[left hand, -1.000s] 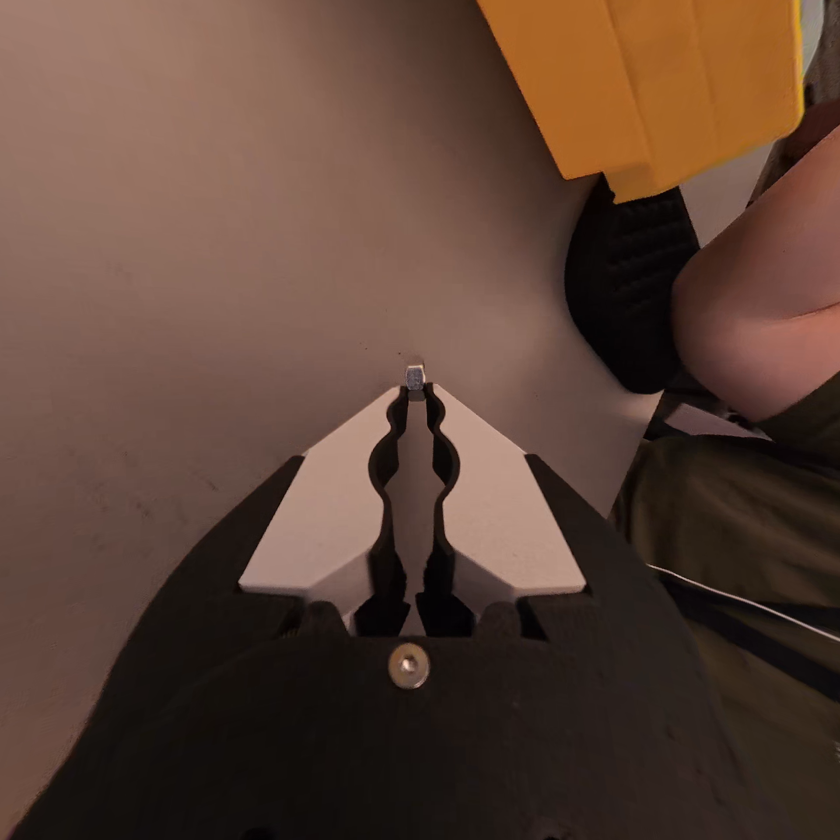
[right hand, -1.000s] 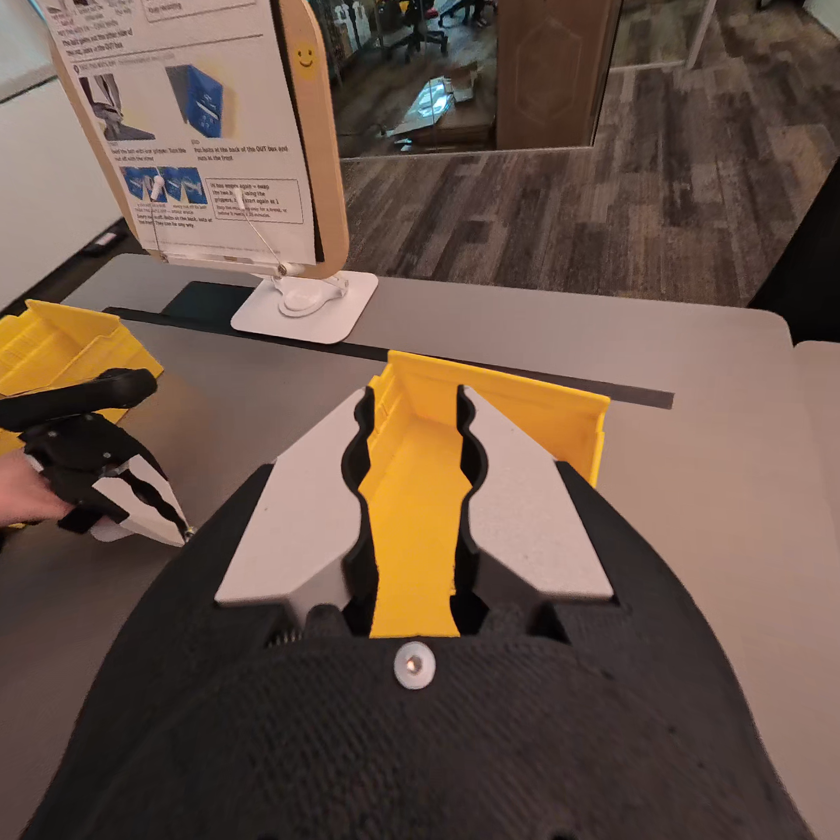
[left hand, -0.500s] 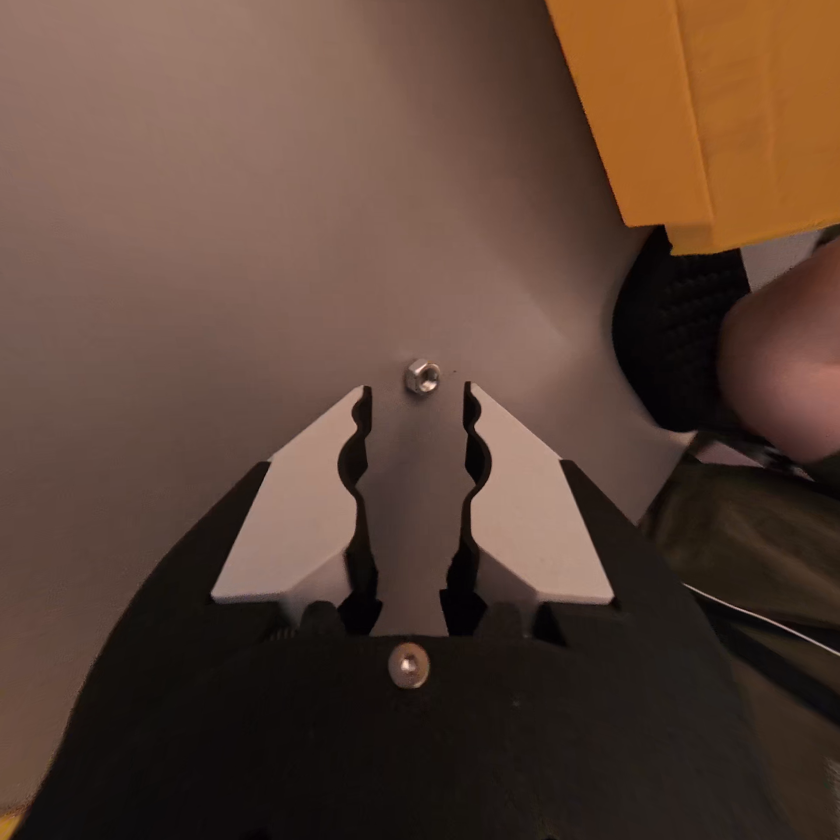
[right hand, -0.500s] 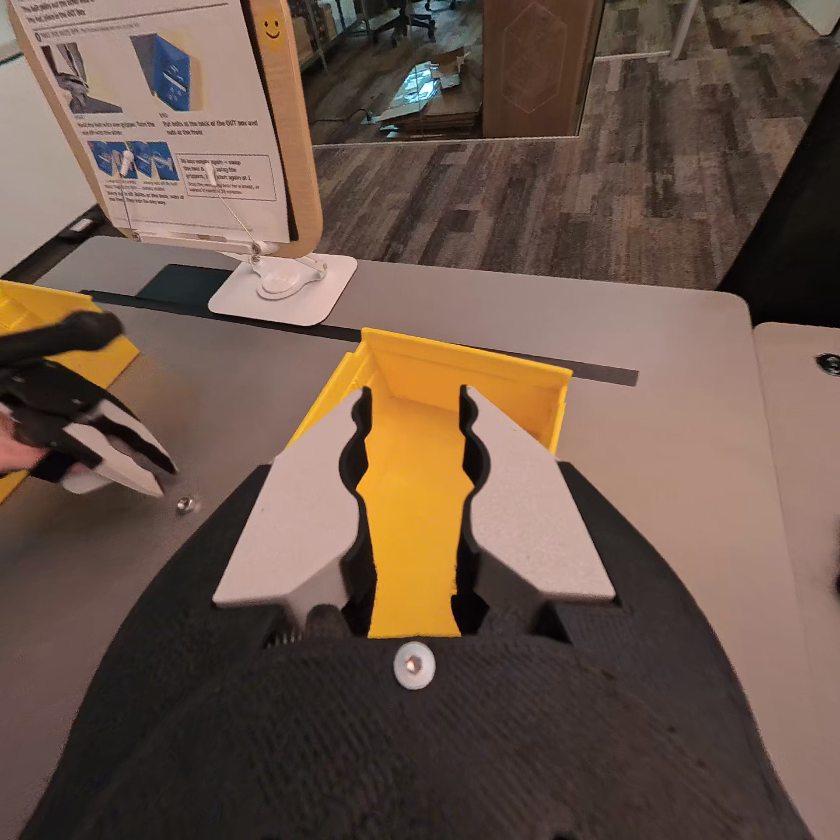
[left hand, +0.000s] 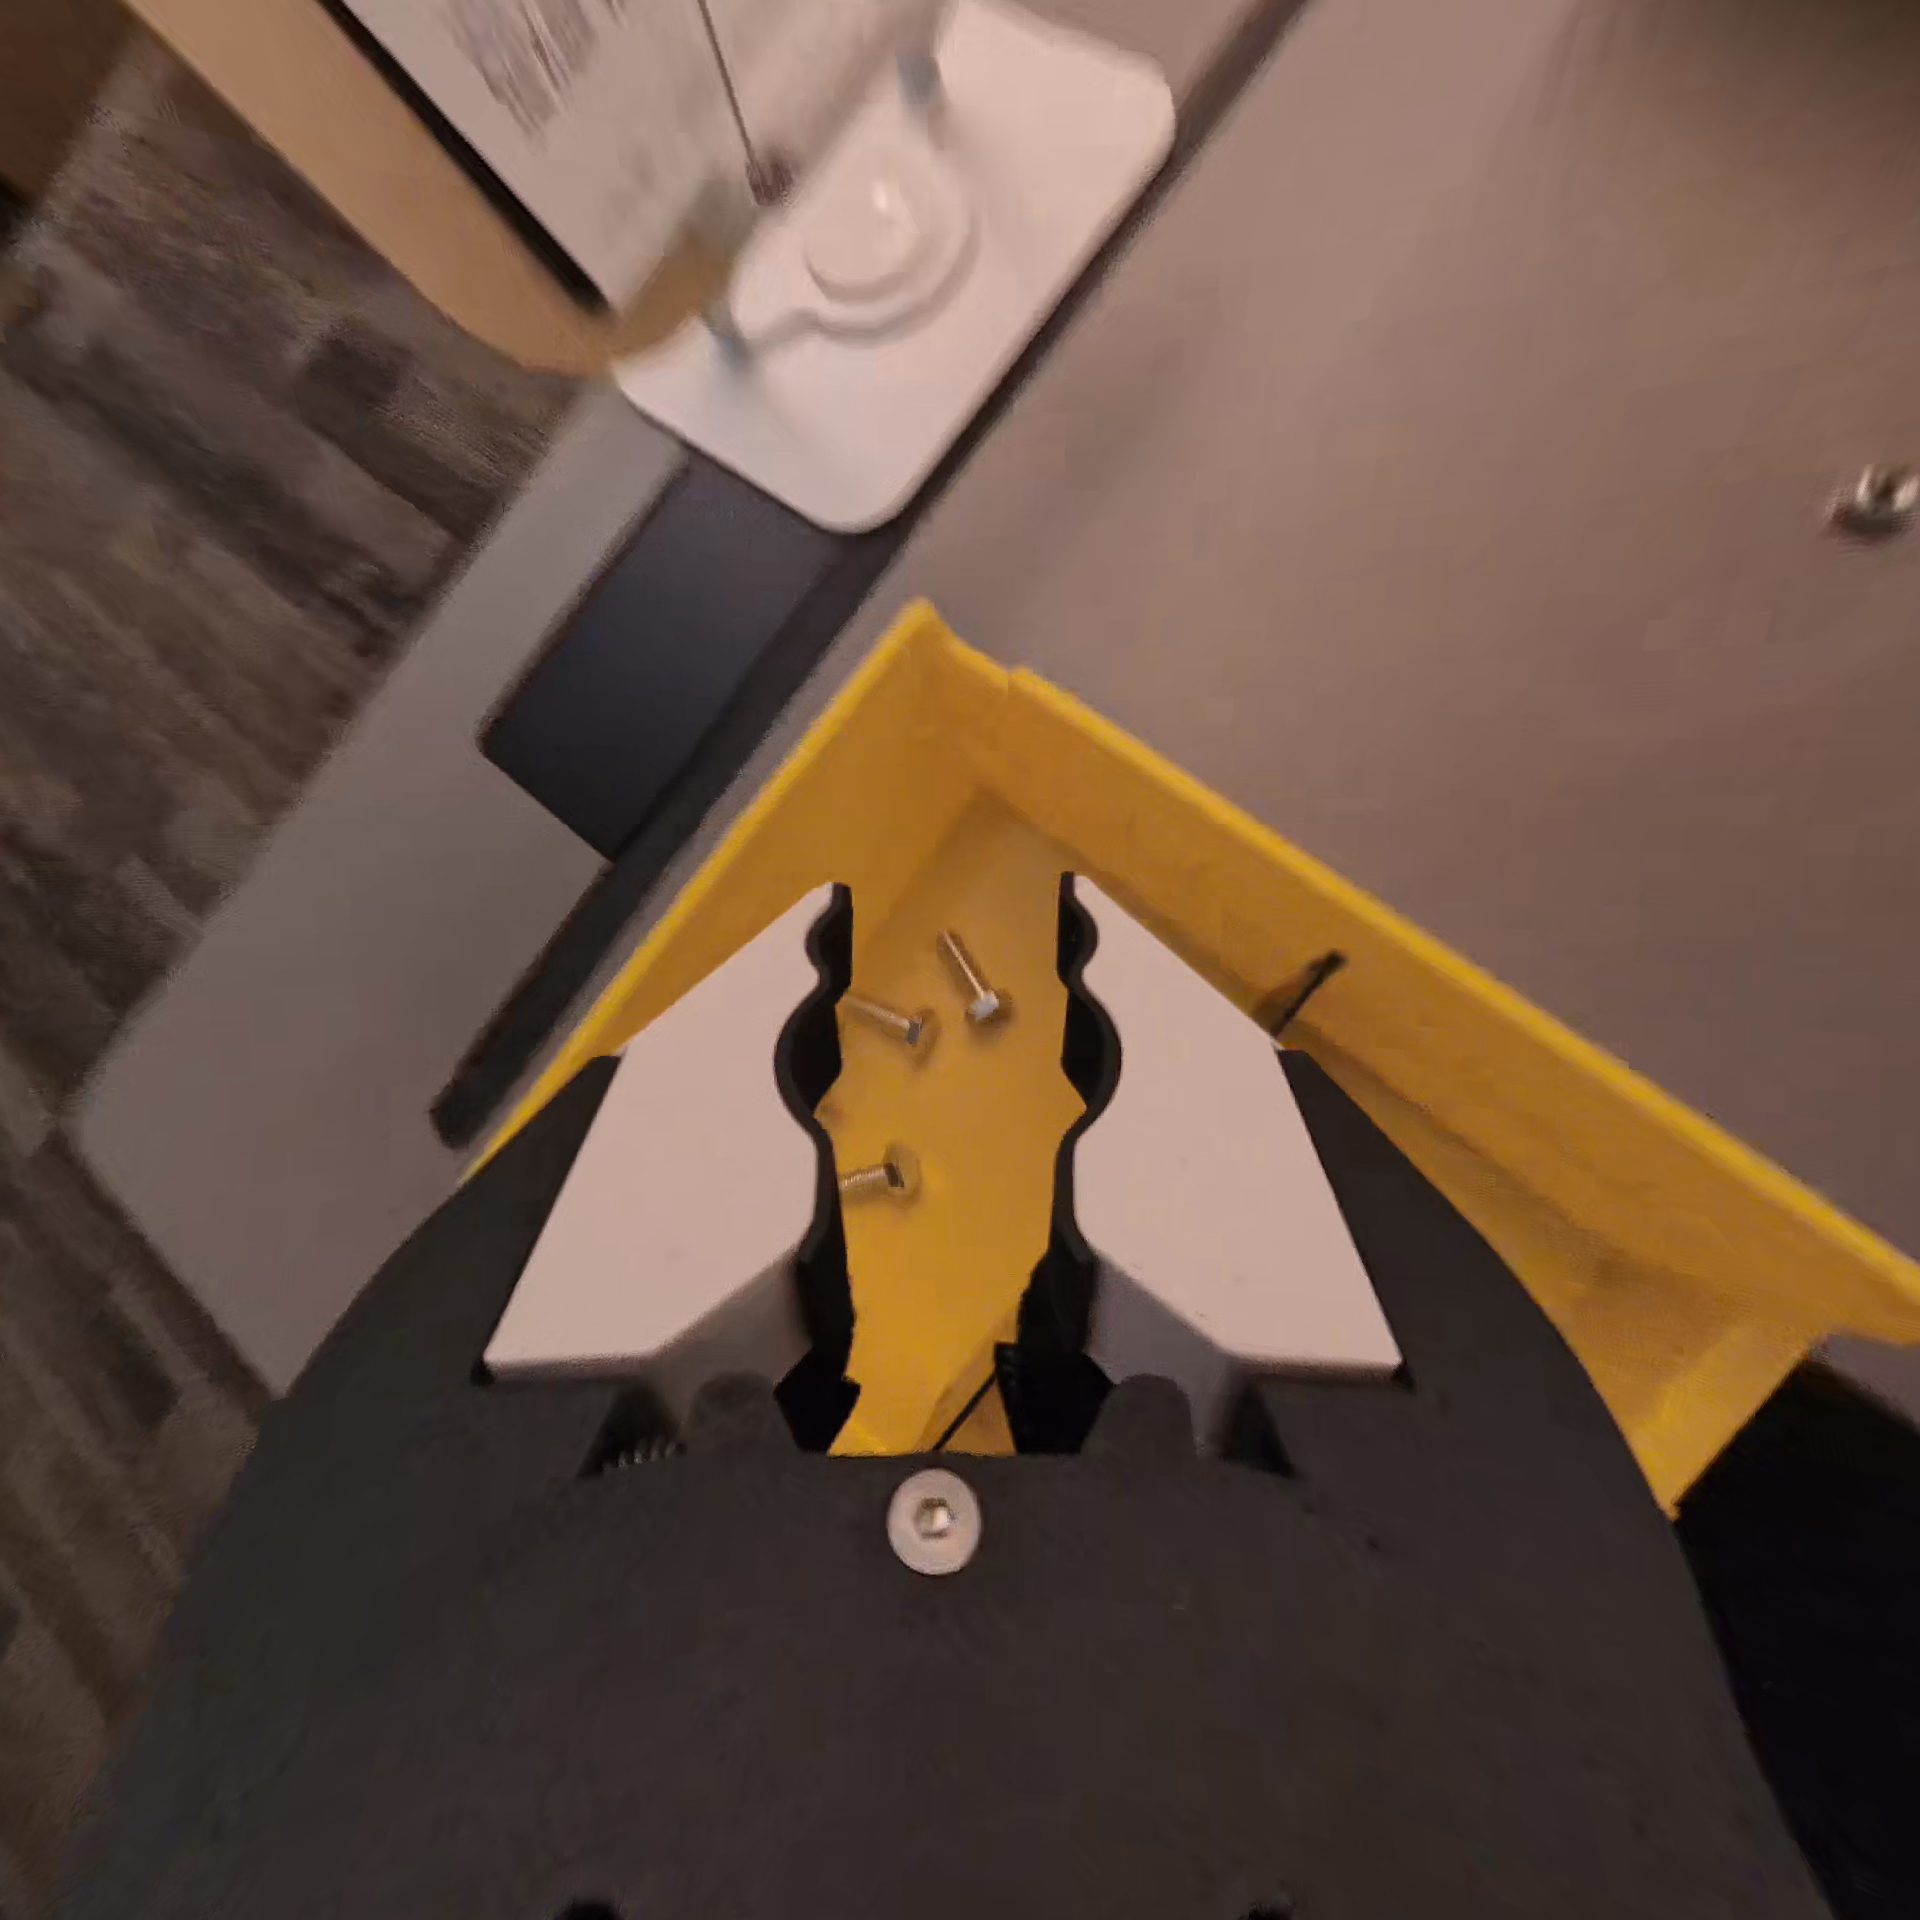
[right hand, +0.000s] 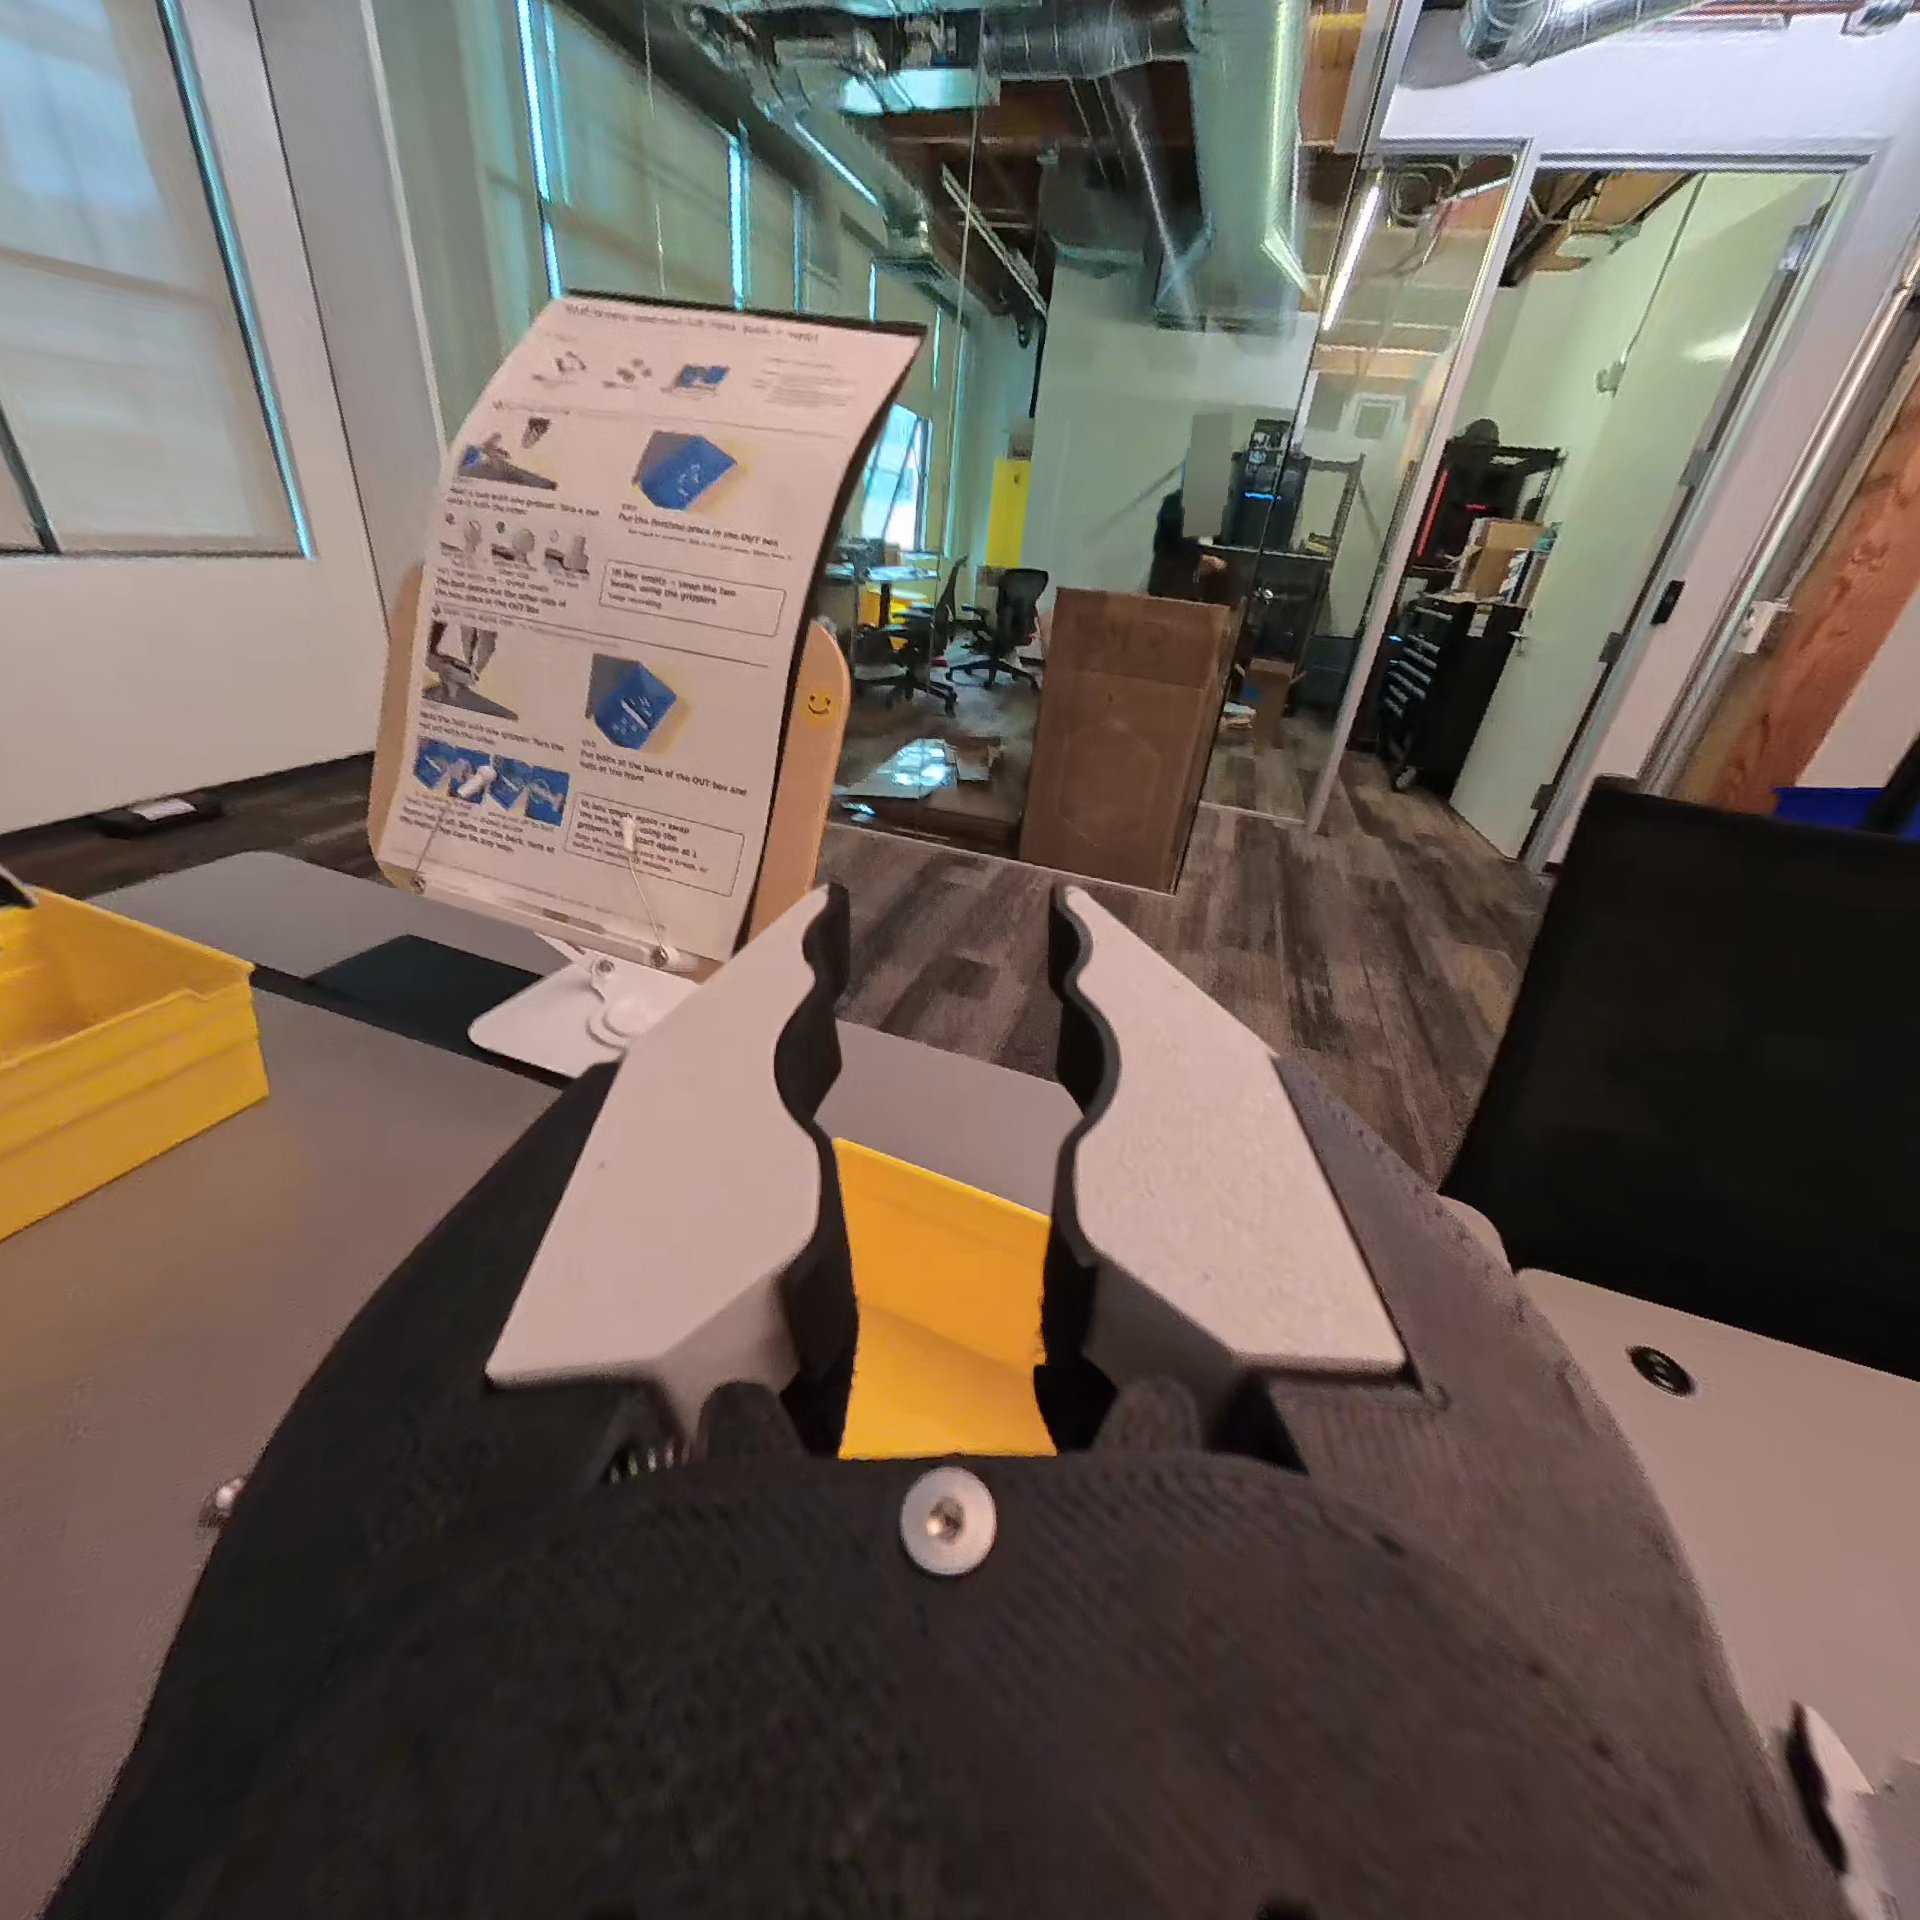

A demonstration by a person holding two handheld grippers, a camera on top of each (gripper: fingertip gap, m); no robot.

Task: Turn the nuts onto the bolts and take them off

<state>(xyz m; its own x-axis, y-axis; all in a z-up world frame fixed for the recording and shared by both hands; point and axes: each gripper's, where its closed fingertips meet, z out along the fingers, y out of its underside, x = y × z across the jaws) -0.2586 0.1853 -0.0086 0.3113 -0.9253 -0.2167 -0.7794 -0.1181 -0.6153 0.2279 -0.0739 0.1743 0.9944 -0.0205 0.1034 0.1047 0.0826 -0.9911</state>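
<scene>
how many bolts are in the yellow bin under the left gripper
3, all between the open fingers: one bolt farthest in, one beside the left finger, one nearer. The fingers may hide more.

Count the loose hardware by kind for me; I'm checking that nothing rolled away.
Bolts: 3, in the yellow bin under the left tongs.
Nuts: 1, on the grey table.
Total: 4 visible; more may be hidden behind the tongs.

Yellow bin (left hand: 1195,821) walls around bolts (left hand: 977,977)
</scene>
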